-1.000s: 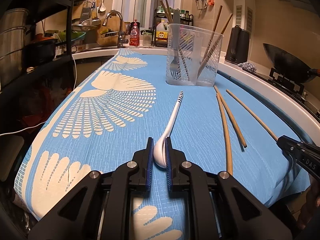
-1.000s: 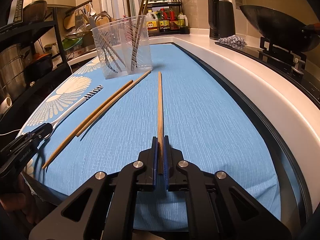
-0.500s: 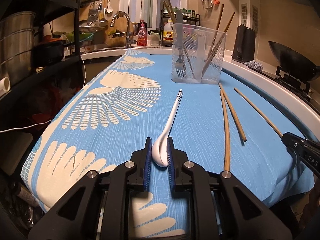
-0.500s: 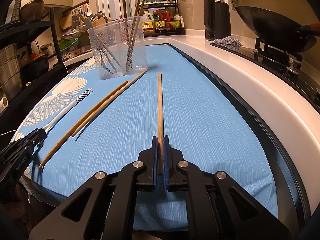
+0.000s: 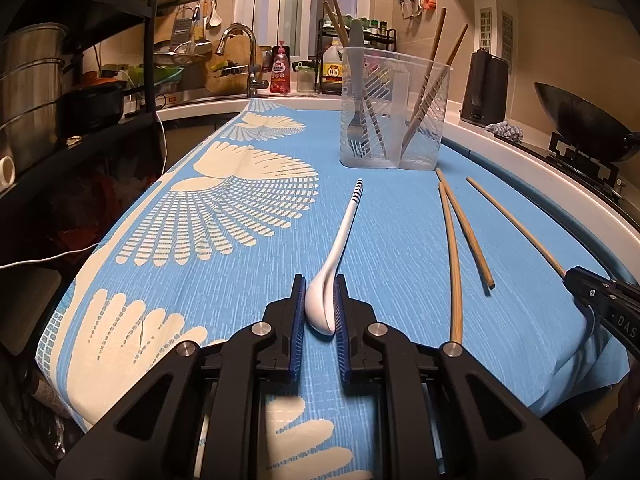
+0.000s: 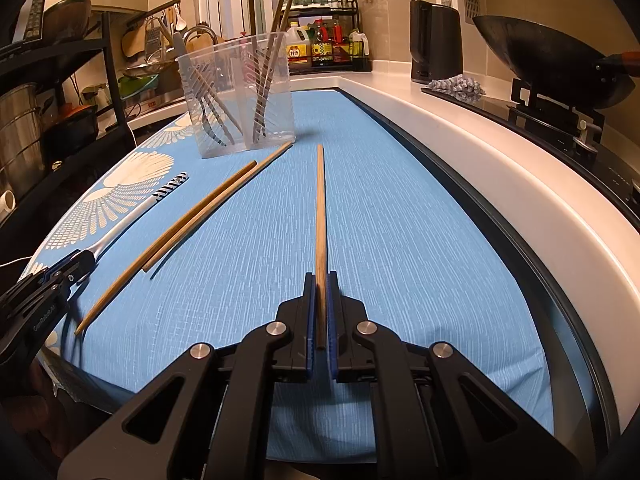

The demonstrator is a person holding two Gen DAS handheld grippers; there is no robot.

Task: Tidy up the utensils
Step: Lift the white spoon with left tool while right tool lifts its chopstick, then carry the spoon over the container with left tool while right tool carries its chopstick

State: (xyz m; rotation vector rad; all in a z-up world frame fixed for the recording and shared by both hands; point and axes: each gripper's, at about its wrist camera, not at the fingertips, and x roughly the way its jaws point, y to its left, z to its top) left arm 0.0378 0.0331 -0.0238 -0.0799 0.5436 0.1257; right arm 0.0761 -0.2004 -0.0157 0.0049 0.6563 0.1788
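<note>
My left gripper (image 5: 319,286) is shut on the bowl of a white spoon (image 5: 340,240) with a striped handle end, which points toward a clear plastic holder (image 5: 394,108). My right gripper (image 6: 319,284) is shut on the near end of a wooden chopstick (image 6: 320,208) that points toward the holder (image 6: 240,96). Two more chopsticks (image 5: 460,224) lie on the blue cloth between the spoon and the held chopstick; they also show in the right wrist view (image 6: 208,208). The holder contains a fork and several chopsticks.
A blue cloth with white fan patterns (image 5: 224,216) covers the counter. A black kettle (image 6: 436,40) and a wok on a stove (image 6: 560,60) stand to the right. A sink with faucet (image 5: 244,56) is at the back, black shelves (image 5: 80,80) on the left.
Both views have lifted and tilted slightly, so the holder and back counter sit a little lower in frame. Both grippers stay shut on the spoon and the chopstick.
</note>
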